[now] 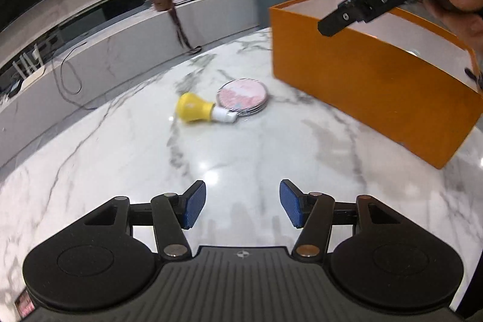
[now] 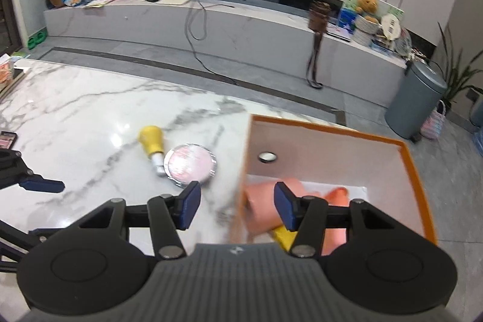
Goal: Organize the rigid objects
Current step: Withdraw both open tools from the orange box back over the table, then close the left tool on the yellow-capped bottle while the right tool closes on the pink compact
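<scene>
Left wrist view:
- The left hand-held gripper (image 1: 243,202) hung above the marble desk (image 1: 120,159) with its blue pads (image 1: 195,205) spread wide apart and nothing between them.
- Ahead of it, well apart from the fingertips, a yellow bulb-shaped toy (image 1: 196,107) lay on its side, its white neck touching a round pink compact mirror (image 1: 243,95) lying flat.
- To the front right of the gripper stood an orange box (image 1: 371,83), open at the top.
- Part of the right hand-held gripper (image 1: 377,0) reached in over the box from the upper right; its fingertips were out of sight there.

Right wrist view:
- The right hand-held gripper (image 2: 237,205) was held over the near left wall of the orange box (image 2: 419,180), jaws wide open and empty.
- Inside the box, just past the right pad, lay pink items (image 2: 262,207) and something yellow (image 2: 285,236); blur made their shapes hard to tell.
- Ahead and left of the gripper, the compact mirror (image 2: 190,165) and the bulb toy (image 2: 151,141) lay touching on the desk (image 2: 75,116).
- A fingertip of the left gripper (image 2: 42,185) showed at the far left.
</scene>
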The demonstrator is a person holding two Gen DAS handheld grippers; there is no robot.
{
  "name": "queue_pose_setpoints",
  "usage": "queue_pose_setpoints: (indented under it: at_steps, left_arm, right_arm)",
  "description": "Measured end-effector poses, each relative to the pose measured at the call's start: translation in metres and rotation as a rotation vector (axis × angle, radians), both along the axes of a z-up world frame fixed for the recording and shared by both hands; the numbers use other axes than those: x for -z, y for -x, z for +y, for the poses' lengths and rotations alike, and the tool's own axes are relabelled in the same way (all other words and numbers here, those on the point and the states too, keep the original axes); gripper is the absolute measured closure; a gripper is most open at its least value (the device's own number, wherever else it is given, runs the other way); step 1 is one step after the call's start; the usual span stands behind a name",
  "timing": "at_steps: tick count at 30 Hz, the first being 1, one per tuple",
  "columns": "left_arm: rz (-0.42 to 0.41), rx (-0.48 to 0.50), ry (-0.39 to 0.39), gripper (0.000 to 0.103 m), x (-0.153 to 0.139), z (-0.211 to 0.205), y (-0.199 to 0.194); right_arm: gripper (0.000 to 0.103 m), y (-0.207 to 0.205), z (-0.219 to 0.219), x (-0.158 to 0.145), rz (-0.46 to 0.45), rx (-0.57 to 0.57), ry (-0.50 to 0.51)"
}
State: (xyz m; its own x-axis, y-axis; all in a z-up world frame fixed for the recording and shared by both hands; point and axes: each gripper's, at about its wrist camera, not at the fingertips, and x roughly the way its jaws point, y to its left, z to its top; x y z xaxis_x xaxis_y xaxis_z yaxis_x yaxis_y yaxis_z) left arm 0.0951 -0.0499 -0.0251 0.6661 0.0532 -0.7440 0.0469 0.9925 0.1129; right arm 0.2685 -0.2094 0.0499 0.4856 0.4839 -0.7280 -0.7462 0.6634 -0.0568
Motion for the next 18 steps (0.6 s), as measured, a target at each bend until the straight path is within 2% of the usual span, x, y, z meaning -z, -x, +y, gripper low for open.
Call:
queue_pose_setpoints:
  at_steps: [11,14,18]
  left_arm:
    - [-0.022,-0.068,0.082,0.031,0.024,0.038,0.012]
    - [-0.049,-0.09,0.103,0.031,0.02,0.049,0.003]
    - [-0.091,-0.151,0.171,0.029,0.01,0.069,-0.018]
  right_arm:
    - [0.047,0.022,0.057,0.028,-0.017,-0.03,-0.05]
    - [0.047,0.026,0.073,0.04,-0.03,-0.035,-0.038]
    - [0.047,0.029,0.089,0.057,-0.045,-0.005,-0.031]
